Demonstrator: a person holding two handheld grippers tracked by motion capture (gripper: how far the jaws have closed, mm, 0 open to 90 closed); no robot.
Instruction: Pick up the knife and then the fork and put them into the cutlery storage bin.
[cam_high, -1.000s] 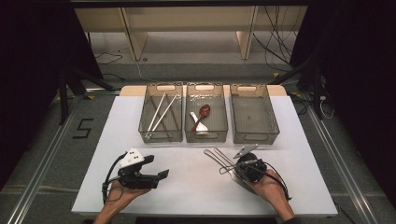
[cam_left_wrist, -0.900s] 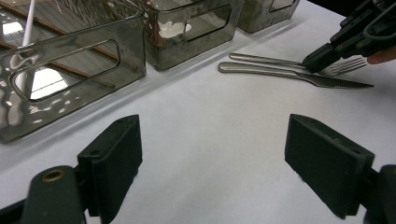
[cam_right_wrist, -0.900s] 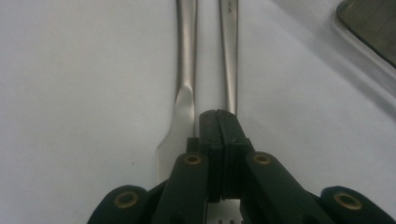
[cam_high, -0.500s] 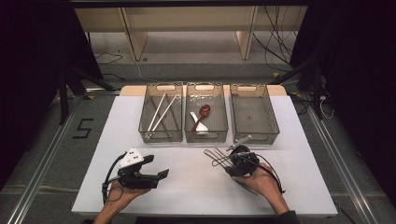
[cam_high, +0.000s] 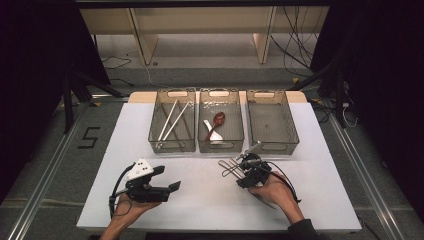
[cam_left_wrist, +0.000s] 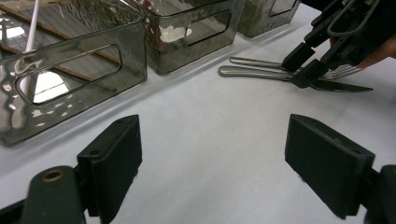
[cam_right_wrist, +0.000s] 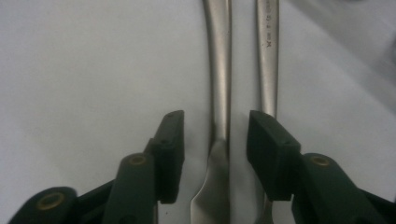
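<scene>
Right gripper (cam_right_wrist: 215, 156) jaws parted, just closing, straddling the knife (cam_right_wrist: 219, 93) lengthwise, fork (cam_right_wrist: 268, 60) alongside right; left gripper (cam_high: 167, 187) released, well apart.

High view overlooks table (cam_high: 200, 200); gripper views sit close, sharing cutlery (cam_left_wrist: 261, 70)

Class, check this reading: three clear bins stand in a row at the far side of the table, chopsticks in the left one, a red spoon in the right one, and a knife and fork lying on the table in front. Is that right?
One slip: the red spoon lies in the middle bin, not the right bin, as the high view shows. The chopsticks are in the left bin, and the knife and fork lie on the table.
</scene>
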